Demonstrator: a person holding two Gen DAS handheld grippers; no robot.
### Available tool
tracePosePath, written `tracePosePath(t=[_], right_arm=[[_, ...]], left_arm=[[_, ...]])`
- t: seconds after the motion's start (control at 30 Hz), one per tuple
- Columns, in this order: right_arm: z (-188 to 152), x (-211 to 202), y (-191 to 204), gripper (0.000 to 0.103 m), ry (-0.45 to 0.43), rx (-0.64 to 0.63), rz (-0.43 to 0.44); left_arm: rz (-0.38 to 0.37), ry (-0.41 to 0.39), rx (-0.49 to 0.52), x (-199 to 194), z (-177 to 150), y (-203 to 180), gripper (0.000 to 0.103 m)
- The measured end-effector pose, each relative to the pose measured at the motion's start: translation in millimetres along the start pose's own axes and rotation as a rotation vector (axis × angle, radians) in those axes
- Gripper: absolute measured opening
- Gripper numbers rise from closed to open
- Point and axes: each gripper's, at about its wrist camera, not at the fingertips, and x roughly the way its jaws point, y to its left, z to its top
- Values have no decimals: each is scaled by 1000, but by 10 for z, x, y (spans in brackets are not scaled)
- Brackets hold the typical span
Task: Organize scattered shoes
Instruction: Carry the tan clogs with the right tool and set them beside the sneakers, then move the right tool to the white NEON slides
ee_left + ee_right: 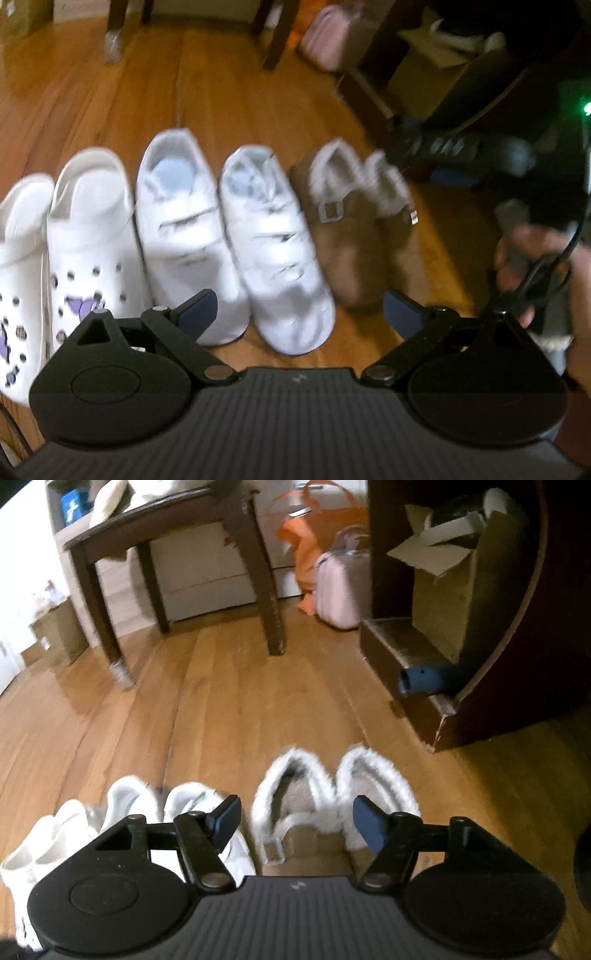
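Three pairs of shoes stand in a row on the wooden floor. From the left in the left wrist view: white clogs (92, 236) with purple charms, white strap sneakers (273, 251), brown fur-lined slippers (347, 236). My left gripper (299, 310) hangs open above the sneakers' toes, holding nothing. In the right wrist view the slippers (291, 805) lie just ahead, with the sneakers (192, 797) and clogs (55, 834) to their left. My right gripper (298, 821) is open over the slippers, its pads clear of them.
A dark wooden table leg (273, 590) stands beyond the row. A pink case (343, 587) and orange bag sit at the back. On the right are dark furniture (406, 664), a cardboard box (454, 583) and a blue tube (421, 679). A hand (535, 258) shows at the right.
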Motion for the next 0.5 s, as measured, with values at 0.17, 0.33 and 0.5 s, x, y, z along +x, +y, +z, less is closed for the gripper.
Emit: tracePosePath(t=[0.17, 0.33, 0.5], right_arm=[[-182, -337, 89, 70, 21, 20, 30], [-524, -878, 349, 76, 16, 40, 201], [-864, -1093, 930, 78, 83, -49, 316]], left_arm=[[6, -35, 10, -367, -150, 52, 98], [53, -34, 24, -739, -330, 287, 98], [198, 120, 11, -1064, -626, 834, 103]])
